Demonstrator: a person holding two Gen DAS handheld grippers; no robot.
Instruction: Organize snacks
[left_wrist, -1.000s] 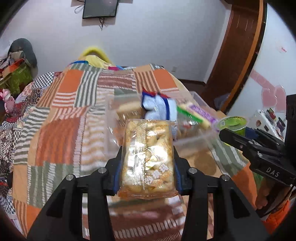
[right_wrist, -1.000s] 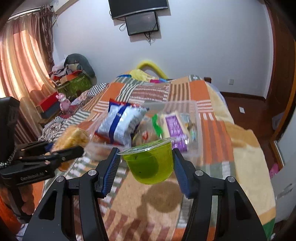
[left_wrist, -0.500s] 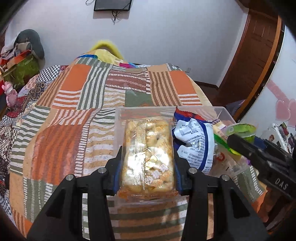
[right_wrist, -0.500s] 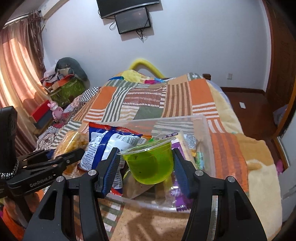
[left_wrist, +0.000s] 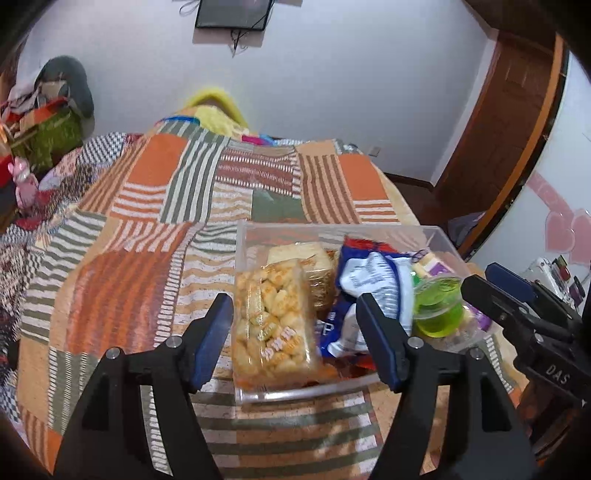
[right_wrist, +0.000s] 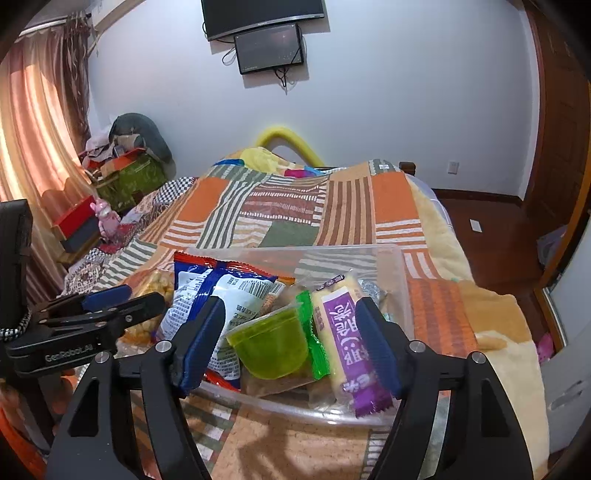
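I am holding my left claw (left_wrist: 295, 328) wide open over the near left of the clear bin (left_wrist: 295, 394), gripping nothing; the cracker packet (left_wrist: 273, 325) is lying inside between its fingers. My right claw (right_wrist: 290, 343) is also gaping wide and empty, the green jelly cup (right_wrist: 271, 349) resting tilted on the snacks between the blue-and-white bag (right_wrist: 221, 295) and the purple bar (right_wrist: 347, 347), all on the striped blanket (right_wrist: 295, 206)

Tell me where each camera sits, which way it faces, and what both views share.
Left wrist: rides the left gripper, looking forward over the clear bin; its own open fingers and the right gripper show.
Right wrist: rides the right gripper, facing the bin and bed; its open fingers and the left gripper show.
Shared: bin, green jelly cup, blue-white bag.
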